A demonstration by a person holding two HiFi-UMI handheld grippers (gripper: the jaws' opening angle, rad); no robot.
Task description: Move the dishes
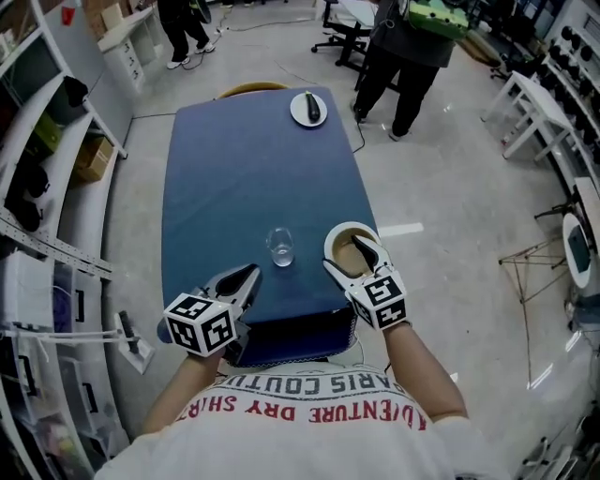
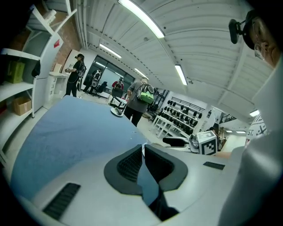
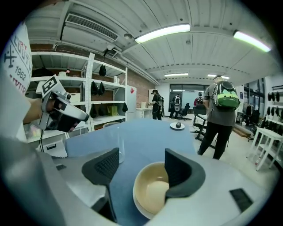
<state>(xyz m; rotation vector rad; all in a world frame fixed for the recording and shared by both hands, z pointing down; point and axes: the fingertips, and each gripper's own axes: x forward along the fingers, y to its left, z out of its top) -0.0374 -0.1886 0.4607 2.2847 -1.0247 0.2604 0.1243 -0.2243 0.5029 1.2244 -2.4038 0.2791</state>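
Observation:
A cream bowl [image 1: 345, 253] [image 3: 150, 194] sits near the front right corner of the blue table [image 1: 244, 178]. My right gripper [image 1: 346, 255] [image 3: 141, 161] is open: one finger reaches over the bowl and the other stays outside its left wall. A clear glass [image 1: 279, 246] [image 3: 119, 145] stands just left of the bowl. At the far end lies a white plate [image 1: 308, 109] [image 3: 177, 126] [image 2: 117, 112] with a dark object on it. My left gripper [image 1: 247, 276] [image 2: 142, 151] hovers at the front left edge, shut and holding nothing.
A person [image 1: 403, 56] with a green backpack stands beyond the table's far right corner, and another person [image 1: 183, 28] stands farther left. Storage shelves [image 1: 37, 187] line the left side. A white bench [image 1: 534, 103] stands to the right.

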